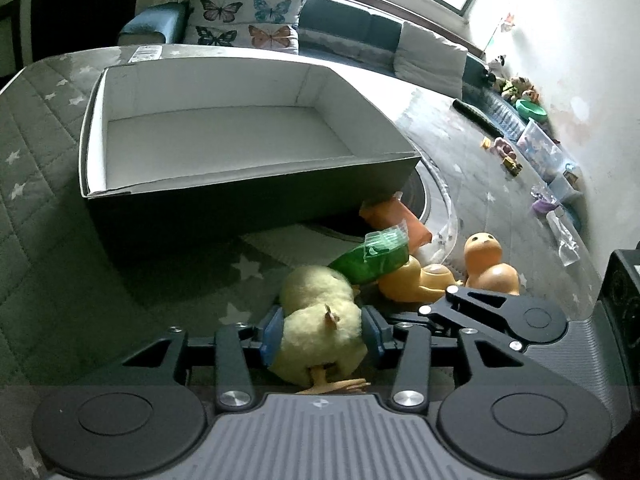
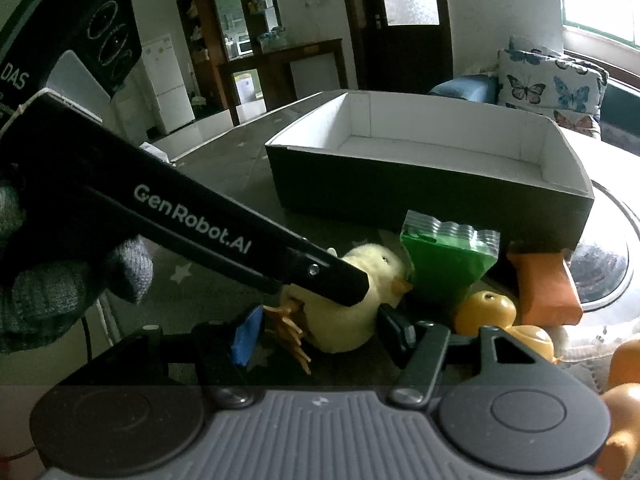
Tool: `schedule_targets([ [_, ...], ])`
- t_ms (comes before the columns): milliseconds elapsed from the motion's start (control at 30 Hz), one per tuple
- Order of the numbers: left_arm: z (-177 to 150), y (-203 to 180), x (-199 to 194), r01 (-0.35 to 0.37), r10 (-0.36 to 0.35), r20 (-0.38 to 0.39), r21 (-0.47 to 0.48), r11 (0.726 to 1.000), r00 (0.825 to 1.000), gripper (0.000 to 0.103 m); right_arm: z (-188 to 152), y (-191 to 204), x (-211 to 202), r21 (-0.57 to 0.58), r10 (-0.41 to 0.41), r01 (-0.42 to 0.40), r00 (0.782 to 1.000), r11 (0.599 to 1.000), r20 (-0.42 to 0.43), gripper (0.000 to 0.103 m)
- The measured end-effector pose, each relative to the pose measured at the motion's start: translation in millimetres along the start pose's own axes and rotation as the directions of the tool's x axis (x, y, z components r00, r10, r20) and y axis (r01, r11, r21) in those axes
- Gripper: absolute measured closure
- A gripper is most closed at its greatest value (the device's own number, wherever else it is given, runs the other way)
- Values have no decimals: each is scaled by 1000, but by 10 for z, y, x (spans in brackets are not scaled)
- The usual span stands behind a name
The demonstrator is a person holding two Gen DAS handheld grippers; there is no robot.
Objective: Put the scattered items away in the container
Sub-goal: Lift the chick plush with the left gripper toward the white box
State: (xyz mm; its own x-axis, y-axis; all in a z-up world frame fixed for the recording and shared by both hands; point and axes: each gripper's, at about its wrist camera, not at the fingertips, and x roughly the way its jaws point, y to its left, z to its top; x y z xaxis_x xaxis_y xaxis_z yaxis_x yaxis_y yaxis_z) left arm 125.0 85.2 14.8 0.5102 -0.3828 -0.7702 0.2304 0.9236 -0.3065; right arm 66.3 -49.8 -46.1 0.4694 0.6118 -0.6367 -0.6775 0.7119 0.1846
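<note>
plush chick (image 1: 320,328) lay between left gripper (image 1: 323,338) jaws, long axis running away toward box (image 1: 248,196); pads flanked it, released. right gripper (image 2: 320,334) jaws open, nothing gripped, chick partly between.

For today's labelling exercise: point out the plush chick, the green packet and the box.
Chick (image 1: 320,332), left wrist view: its fluffy yellow body between the pads.
Green packet (image 2: 444,268), right wrist view: its green front face.
Box (image 1: 248,80), left wrist view: its white inner back wall.
</note>
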Motion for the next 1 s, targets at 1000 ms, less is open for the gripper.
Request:
schedule_targets([
  [1000,88,-94,-283,30,-23,85,-76,997,996,61,130,119,-349,-74,-1,7,997,997,81,43],
])
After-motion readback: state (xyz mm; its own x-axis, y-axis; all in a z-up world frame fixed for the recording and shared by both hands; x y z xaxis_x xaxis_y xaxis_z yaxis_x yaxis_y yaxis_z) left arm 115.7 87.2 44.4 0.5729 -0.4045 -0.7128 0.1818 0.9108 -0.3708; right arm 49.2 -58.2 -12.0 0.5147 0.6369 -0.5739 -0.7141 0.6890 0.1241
